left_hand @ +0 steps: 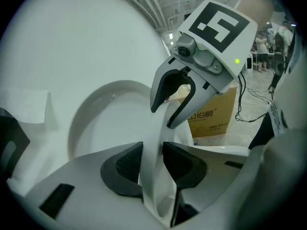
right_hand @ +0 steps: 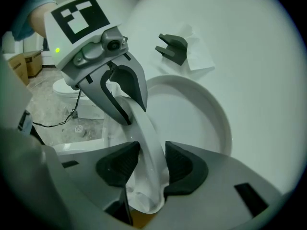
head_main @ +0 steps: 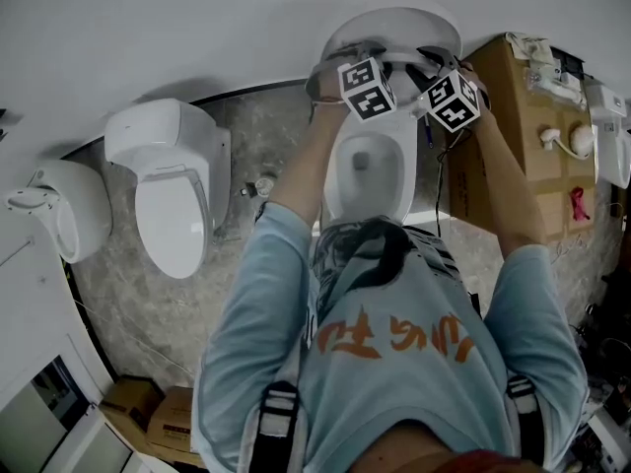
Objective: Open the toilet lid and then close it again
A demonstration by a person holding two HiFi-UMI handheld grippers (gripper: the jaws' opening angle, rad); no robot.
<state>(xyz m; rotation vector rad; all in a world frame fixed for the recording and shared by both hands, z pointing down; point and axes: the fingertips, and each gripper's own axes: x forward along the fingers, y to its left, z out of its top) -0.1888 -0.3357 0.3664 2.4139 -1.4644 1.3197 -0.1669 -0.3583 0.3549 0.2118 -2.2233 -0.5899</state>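
Two sleeves of a light-blue shirt (head_main: pixel 394 363) are seen nearest, with the arms stretched forward over the bowl (head_main: pixel 396 180). Left gripper (left_hand: pixel 152 161): jaws are closed on the lid (head_main: pixel 394 30), its white rim clamped between both dark pads. Right gripper (right_hand: pixel 152 163): likewise closed on the same rim, near the left one, with a pad pressed to either face. Both are noted side by side on the lid's free edge. Lid is found raised, standing close to upright behind the open bowl and near the white wall (head_main: pixel 148 28). A cardboard box (head_main: pixel 503 136) is recorded on the mottled floor (head_main: pixel 246 136) to the right of the bowl. A second toilet (head_main: pixel 173 190) is set against the wall to the left, well apart.
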